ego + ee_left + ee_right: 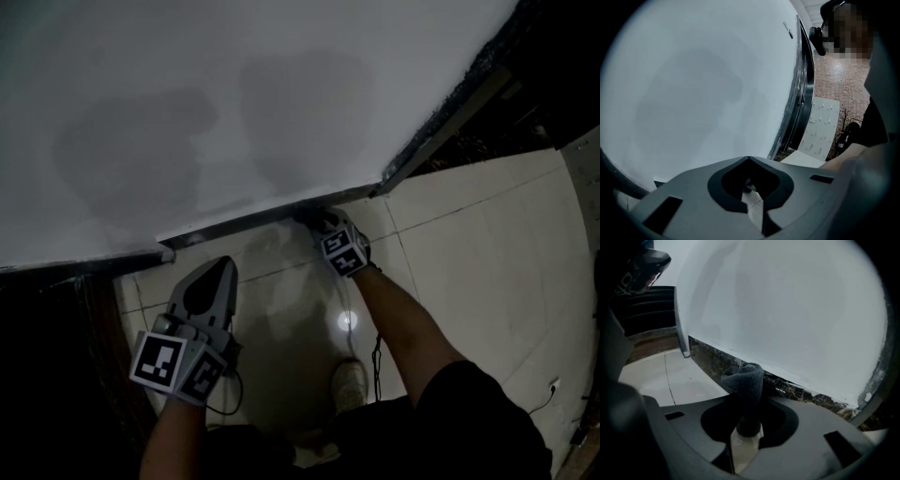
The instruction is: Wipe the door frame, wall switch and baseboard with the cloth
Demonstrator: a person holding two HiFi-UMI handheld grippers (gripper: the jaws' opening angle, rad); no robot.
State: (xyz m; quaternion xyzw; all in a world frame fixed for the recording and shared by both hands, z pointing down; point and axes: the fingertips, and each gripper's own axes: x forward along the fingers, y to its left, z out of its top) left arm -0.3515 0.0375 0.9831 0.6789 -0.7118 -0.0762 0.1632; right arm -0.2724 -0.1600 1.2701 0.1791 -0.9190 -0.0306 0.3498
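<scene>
Down at the foot of the white wall (234,103), the right claw (323,225) reaches low toward the dark baseboard (244,223) that runs along the wall's bottom edge. In the right gripper view this claw (750,401) is clamped on a dark grey cloth (745,380). The cloth is rolled into a thick fold that stands up out of the jaws and points at the dark, veined baseboard (792,386). It sits right at the baseboard, though actual contact cannot be made out. The left claw (223,270) hangs above the pale tiled floor (469,253), well apart from the right one and short of the wall. In its own view the left claw (749,159) has its jaws together with nothing between them, facing the bare wall (703,89). A dark door frame (802,93) runs up the wall's right edge in that view. In the head view the same frame (450,122) shows as a dark strip slanting away to the right. A light-coloured shoe (349,384) of the person rests on the tiles below the right forearm, near a small bright glare (347,322) on the floor.
</scene>
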